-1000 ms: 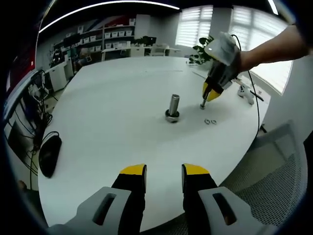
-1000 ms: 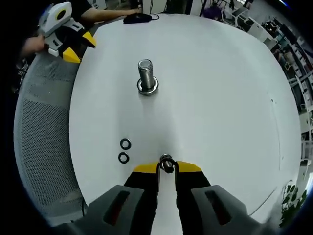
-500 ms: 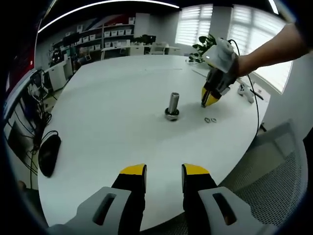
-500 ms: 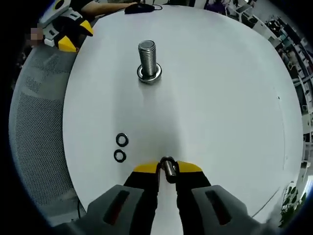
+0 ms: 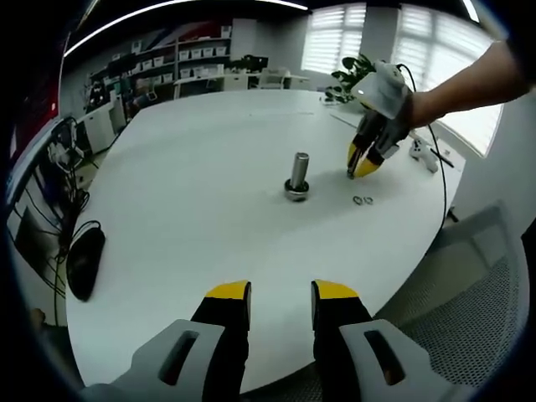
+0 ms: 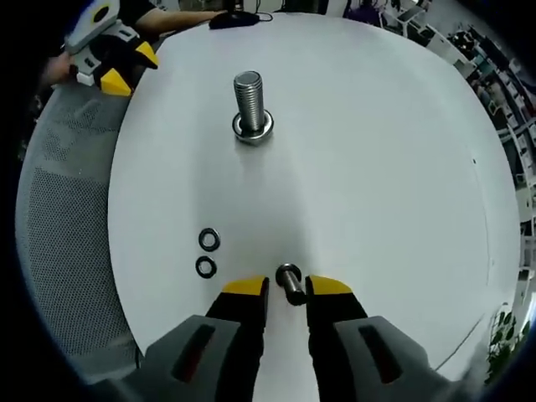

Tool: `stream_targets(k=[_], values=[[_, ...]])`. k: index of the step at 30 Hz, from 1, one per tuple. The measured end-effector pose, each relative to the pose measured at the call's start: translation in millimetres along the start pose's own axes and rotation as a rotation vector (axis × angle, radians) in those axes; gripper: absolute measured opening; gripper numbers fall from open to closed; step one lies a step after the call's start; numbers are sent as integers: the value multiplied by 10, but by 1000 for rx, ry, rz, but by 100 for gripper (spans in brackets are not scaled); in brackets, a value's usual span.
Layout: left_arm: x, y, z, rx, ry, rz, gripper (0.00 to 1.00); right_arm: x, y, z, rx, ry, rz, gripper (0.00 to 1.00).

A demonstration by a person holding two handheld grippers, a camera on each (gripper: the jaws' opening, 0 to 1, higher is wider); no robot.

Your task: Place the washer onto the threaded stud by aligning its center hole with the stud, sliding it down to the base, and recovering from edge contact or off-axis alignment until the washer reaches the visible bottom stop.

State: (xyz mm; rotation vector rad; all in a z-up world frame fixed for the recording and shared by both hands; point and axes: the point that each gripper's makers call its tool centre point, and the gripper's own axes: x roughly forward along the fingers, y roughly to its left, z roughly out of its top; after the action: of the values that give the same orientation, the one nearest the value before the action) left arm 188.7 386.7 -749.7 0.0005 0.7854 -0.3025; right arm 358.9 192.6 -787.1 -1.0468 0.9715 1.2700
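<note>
We see the right gripper (image 6: 287,286) at the bottom of the right gripper view, and its yellow-tipped jaws stand a little apart. Between the tips there is a washer (image 6: 289,277), a small metal ring seen nearly edge-on. We cannot tell if the jaws press on it or if it lies loose between them. From the washer, at about ten o'clock and close by, two spare washers (image 6: 207,253) lie flat on the white table (image 6: 377,167), just beside each other. Farther up, near twelve o'clock, the threaded stud (image 6: 249,100) stands upright on its round base, well apart from the gripper. At the upper left, past the table edge, the left gripper (image 6: 126,71) comes into this view above a grey mesh chair (image 6: 67,251). A black computer mouse (image 6: 233,17) lies at the far rim of the table.

In the left gripper view, the left gripper (image 5: 280,290) rises from the bottom with its two jaws apart and nothing between them. The threaded stud (image 5: 298,172) is near the centre of the table (image 5: 193,193), at about twelve o'clock from these jaws. At two o'clock from the stud, the right gripper (image 5: 363,165) points down toward the table, held by a person's hand (image 5: 394,105). The spare washers (image 5: 363,200) lie just below it. The computer mouse (image 5: 85,261) rests near the table edge at nine o'clock.
</note>
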Motion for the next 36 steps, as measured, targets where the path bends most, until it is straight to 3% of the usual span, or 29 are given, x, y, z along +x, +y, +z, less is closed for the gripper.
stream_targets(k=[8,19,36], values=[[17,-13,-41,3,21,-7,27,-131,17,-51,50,-55,-9,23],[24,-64,-68,7,39,-31,27,-222,36,-203,120,-75,-21,24],[23,-189,-33,8,22,-104,27,-268,173,-239,167,-40,-23,26]])
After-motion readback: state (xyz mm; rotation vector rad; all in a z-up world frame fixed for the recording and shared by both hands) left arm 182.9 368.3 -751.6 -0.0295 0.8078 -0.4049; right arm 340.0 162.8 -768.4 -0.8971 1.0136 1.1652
